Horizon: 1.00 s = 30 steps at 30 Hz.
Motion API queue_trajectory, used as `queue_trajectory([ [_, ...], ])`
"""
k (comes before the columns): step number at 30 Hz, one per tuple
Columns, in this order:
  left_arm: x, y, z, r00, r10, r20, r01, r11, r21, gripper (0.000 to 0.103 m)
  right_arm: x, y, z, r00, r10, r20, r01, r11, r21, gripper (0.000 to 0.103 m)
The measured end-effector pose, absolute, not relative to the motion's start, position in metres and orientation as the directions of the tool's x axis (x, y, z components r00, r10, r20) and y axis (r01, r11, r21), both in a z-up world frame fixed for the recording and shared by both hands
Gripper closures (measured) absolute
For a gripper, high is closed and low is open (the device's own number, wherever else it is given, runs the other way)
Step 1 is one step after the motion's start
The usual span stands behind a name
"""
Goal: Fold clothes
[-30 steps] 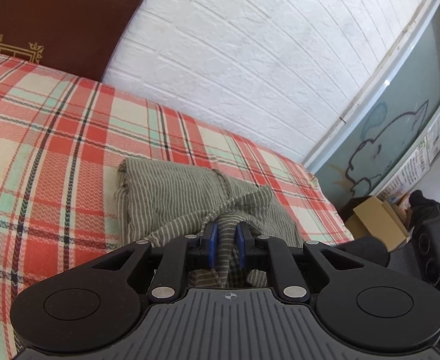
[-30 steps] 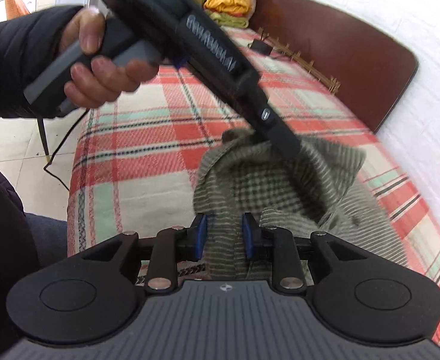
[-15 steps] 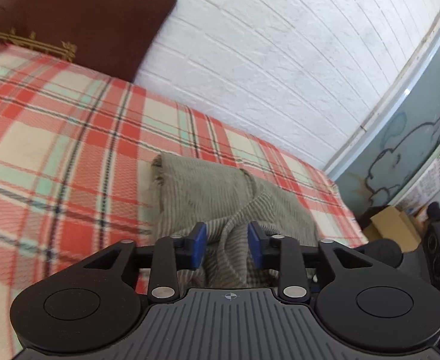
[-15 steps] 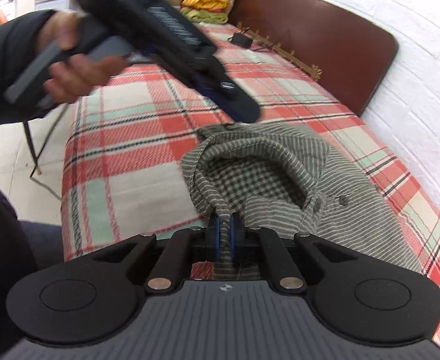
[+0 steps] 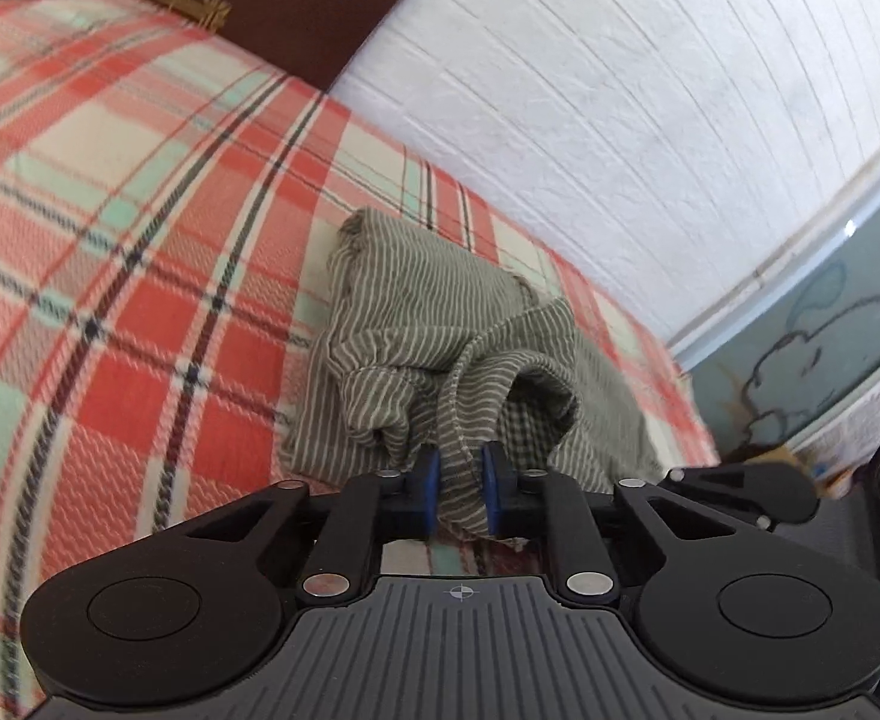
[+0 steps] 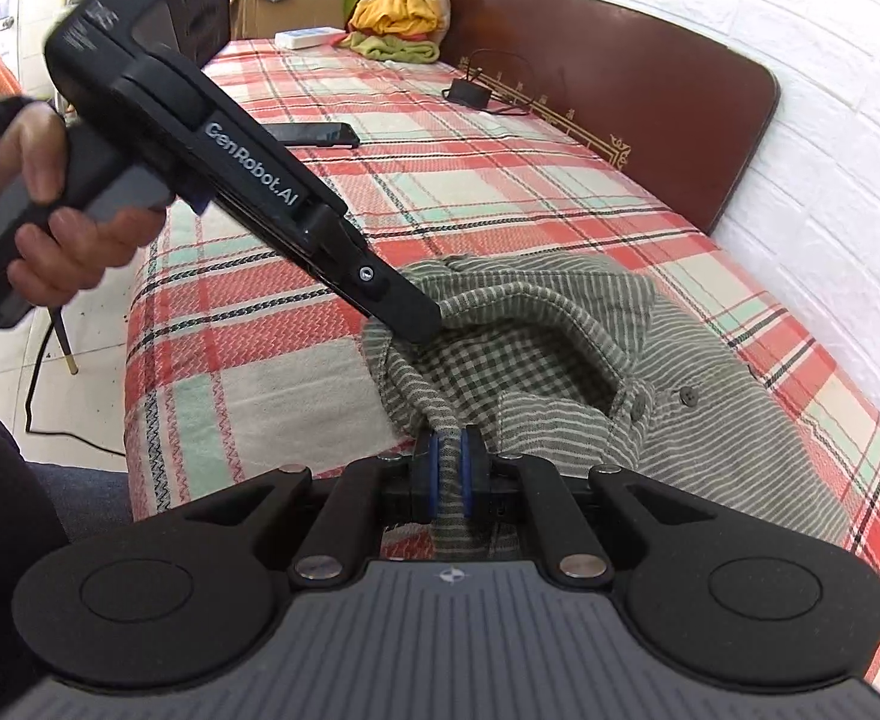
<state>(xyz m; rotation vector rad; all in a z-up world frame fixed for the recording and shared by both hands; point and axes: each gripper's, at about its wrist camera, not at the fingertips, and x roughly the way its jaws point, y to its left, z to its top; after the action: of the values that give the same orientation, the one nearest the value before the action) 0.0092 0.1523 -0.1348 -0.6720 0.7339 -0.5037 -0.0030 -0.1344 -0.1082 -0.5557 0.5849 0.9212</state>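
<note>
shirt point(image 6: 710, 420) pinched by both grippers, bedspread point(image 6: 440, 180) beneath

Bright, even daylight; soft shadows only; wall point(image 5: 620, 90) nearly washed out; left view smeared by motion blur at its edges; right view sharper; strong fisheye bending throughout.

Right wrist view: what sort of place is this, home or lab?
Most likely a home bedroom. A bed with a plaid cover and a dark padded headboard stands against a white brick-pattern wall; a phone lies on the cover, and clothes are heaped at the far end.
</note>
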Motion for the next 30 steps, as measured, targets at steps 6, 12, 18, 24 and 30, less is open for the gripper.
queue_trajectory([
  [6,0.014,0.169,-0.151,0.651,-0.705,-0.28,0.182,0.504,-0.844,0.095,0.005,-0.146,-0.104,0.422,0.619,-0.662,-0.866,0.492,-0.092,0.085],
  [12,0.024,0.172,-0.154,0.653,-0.736,-0.18,0.223,0.414,-0.882,0.095,0.025,-0.168,-0.082,0.342,0.735,-0.585,-0.86,0.495,0.12,0.081],
  [18,0.032,0.167,-0.156,0.63,-0.764,-0.14,0.269,0.384,-0.884,0.095,0.035,-0.166,-0.076,0.33,0.749,-0.574,-0.856,0.494,0.152,0.081],
  [24,0.035,0.165,-0.158,0.592,-0.802,-0.081,0.312,0.321,-0.894,0.095,0.038,-0.159,-0.084,0.307,0.75,-0.586,-0.857,0.485,0.172,0.083],
  [30,0.041,0.17,-0.162,0.609,-0.789,-0.079,0.29,0.314,-0.904,0.09,0.023,-0.148,-0.092,0.356,0.689,-0.631,-0.856,0.511,0.075,0.097],
])
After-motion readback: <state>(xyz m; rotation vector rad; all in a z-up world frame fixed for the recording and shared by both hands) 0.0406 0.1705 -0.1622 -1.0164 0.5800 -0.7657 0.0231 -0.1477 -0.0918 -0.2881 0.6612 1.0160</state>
